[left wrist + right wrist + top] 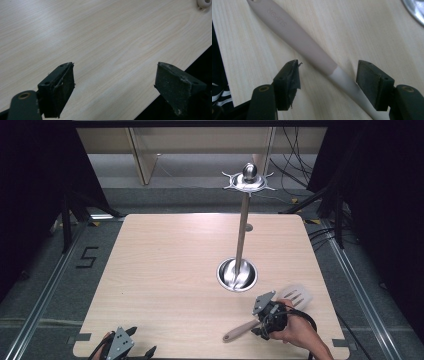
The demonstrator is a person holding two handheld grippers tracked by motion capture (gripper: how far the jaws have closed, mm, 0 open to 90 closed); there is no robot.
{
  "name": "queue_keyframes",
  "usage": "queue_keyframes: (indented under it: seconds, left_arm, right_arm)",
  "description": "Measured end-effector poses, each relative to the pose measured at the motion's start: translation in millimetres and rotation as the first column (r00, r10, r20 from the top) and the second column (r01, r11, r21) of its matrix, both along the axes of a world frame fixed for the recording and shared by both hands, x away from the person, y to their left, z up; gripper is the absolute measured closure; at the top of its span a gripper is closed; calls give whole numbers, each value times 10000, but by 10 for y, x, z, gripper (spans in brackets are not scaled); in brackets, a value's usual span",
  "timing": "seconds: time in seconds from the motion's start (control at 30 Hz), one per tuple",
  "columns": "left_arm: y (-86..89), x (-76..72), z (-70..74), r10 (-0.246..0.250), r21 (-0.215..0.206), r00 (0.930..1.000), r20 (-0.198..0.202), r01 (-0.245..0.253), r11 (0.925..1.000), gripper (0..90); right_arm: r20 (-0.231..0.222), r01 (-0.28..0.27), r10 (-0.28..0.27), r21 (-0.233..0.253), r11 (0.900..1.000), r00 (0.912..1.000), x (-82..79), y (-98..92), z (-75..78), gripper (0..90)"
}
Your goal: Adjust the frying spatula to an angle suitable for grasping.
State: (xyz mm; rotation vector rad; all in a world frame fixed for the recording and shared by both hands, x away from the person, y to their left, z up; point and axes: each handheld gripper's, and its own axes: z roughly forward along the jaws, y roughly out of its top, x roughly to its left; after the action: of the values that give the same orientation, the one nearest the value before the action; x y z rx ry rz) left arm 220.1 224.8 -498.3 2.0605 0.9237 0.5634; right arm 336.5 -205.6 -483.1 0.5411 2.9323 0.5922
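Dark curtains and trailing cables ring a pale wood-grain bench [165, 270] set on a grey floor, where a black mark shaped like a "5" [87, 256] lies off the bench's left edge. A slotted spatula [270, 315] lies on the bench near its front right corner; its taupe handle carries embossed lettering [277, 18] in the right gripper view, too faint to read for certain. The right gripper [328, 80], held in the person's hand [295, 330] with the forearm entering from the bottom edge, is lowered over the spatula so that the handle runs diagonally between its fingers [287, 82]. These fingers stand wide apart, one on each side of the handle where taupe meets white, and neither pad is seen touching it. Ahead of those fingers and to the right, the curved edge of a steel base [415, 10] is cut off by the frame; the high view shows it as the round base [237, 274] of an upright utensil stand [243, 227] topped with a hooked metal crown. The left gripper [115, 87] sits at the bench's front left corner, partly cut off by the bottom of the high view, its fingers [58, 92] spread wide over bare wood beside the bench edge. Far beyond them a small white object [205, 3] is cropped and hard to make out.
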Motion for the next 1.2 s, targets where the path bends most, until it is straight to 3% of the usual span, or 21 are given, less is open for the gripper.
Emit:
queue_keyframes:
  seconds: [0.03,0.1,0.2,0.23,0.3,0.33,0.43,0.6,0.67,0.7,0.77,0.8,0.87,0.93,0.97,1.03,1.1,1.13,1.17,1.2]
  left_arm:
    - [0,0,0,0,0,10000,0,0,10000,153]
    - [24,27,15,-345,389,9991,248,336,9987,153]
    - [-8,0,-3,-12,-78,10000,15,12,10000,152]
    - [7,8,10,-181,188,9998,35,181,9997,152]
    - [12,17,11,-273,294,9995,133,269,9992,152]
    - [14,15,16,-318,376,9994,119,313,9988,152]
    - [-8,-2,2,-93,20,10000,-22,93,10000,152]
    - [-12,-8,-1,-81,79,9999,-72,81,9999,152]
    - [-15,-6,-7,-75,87,10000,-11,75,9999,152]
    - [9,18,13,-437,440,9988,217,427,9981,152]
    - [11,12,23,-454,500,9988,168,445,9978,152]
    - [9,12,20,-418,420,9990,147,411,9983,152]
    - [11,12,21,-430,502,9990,144,423,9978,152]
    - [10,13,20,-466,488,9988,160,458,9978,152]
    - [11,14,21,-466,499,9988,158,458,9977,152]
    - [0,17,3,-408,298,9989,218,401,9988,152]
    - [13,21,10,-532,539,9983,238,518,9972,152]
    - [7,14,5,-463,400,9988,183,455,9982,152]
    - [-7,8,-3,-321,164,9994,163,318,9994,152]
    - [-2,13,0,-362,235,9992,186,358,9991,152]
  right_arm:
    - [0,0,0,0,10000,10000,0,0,0,360]
    - [-162,109,-112,-171,9998,9998,17,10,-23,375]
    - [-263,-46,42,-141,9999,9996,47,14,-26,408]
    - [-285,-253,247,-198,9995,9993,72,16,-23,418]
    - [-354,-102,91,-315,9995,9993,69,26,-17,419]
    - [-500,-300,275,-508,9983,9984,94,52,-5,433]
    - [-589,-650,600,-871,9941,9965,119,99,5,456]
    - [-998,-1154,1024,-1353,9841,9897,145,162,41,509]
    - [-928,-1262,1141,-1380,9824,9891,153,173,41,518]
    - [-957,-1033,886,-1614,9815,9915,140,179,57,534]
    - [-787,-944,810,-1850,9782,9936,136,189,65,561]
    - [-715,-1212,1100,-1778,9766,9914,148,199,59,572]
    - [-689,-1178,1049,-2229,9677,9921,154,200,81,592]
    - [-669,-1538,1426,-2145,9645,9875,180,203,75,619]
    - [-538,-1252,1160,-2235,9666,9918,168,202,78,630]
    - [-699,-836,684,-2449,9659,9952,204,195,93,668]
    - [-716,-818,648,-2695,9595,9953,241,204,99,699]
    - [-773,-902,715,-2755,9570,9944,266,206,103,713]
    - [-906,-584,347,-2737,9601,9953,253,211,99,719]
    - [-1010,-403,114,-2896,9563,9948,260,220,112,725]
